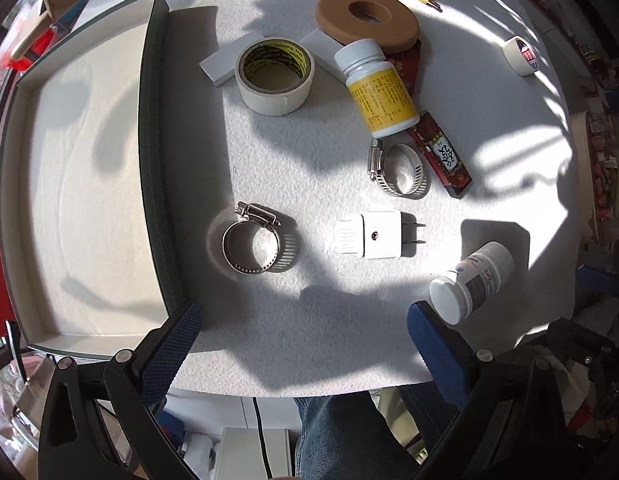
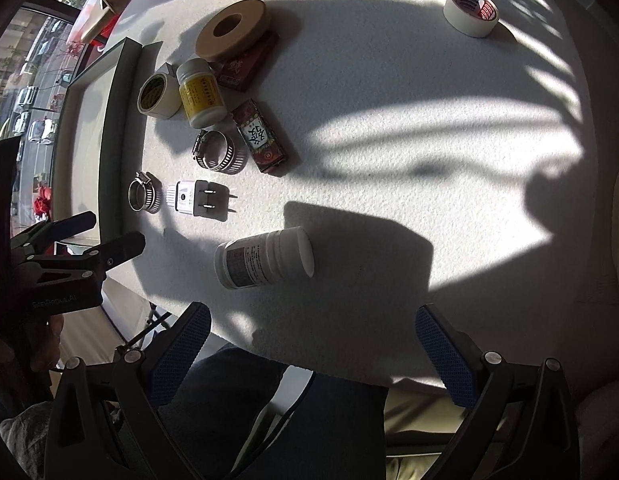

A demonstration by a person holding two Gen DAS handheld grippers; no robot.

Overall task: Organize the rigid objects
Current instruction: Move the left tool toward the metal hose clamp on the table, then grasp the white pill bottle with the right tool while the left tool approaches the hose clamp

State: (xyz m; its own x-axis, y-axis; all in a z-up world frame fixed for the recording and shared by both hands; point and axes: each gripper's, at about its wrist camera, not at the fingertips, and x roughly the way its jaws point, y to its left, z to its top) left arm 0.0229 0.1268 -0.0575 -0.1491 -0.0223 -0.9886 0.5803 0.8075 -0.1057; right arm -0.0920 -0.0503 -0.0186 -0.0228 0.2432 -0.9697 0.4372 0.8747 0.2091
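Both the left gripper [image 1: 303, 322] and right gripper [image 2: 311, 326] hung with jaws spread wide and empty, apparently poised to choose. The shallow grey-walled tray [image 1: 151, 128] lay bare beside scattered items. The white plastic pill bottle [image 2: 265, 258] lay toppled near the table edge, long axis crosswise, cap pointing right.

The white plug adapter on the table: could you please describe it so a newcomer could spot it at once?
Start at the big empty tray on the left of the white table. Beside it lies a metal hose clamp, and next comes the plug adapter. It is the only boxy white thing with two metal prongs.
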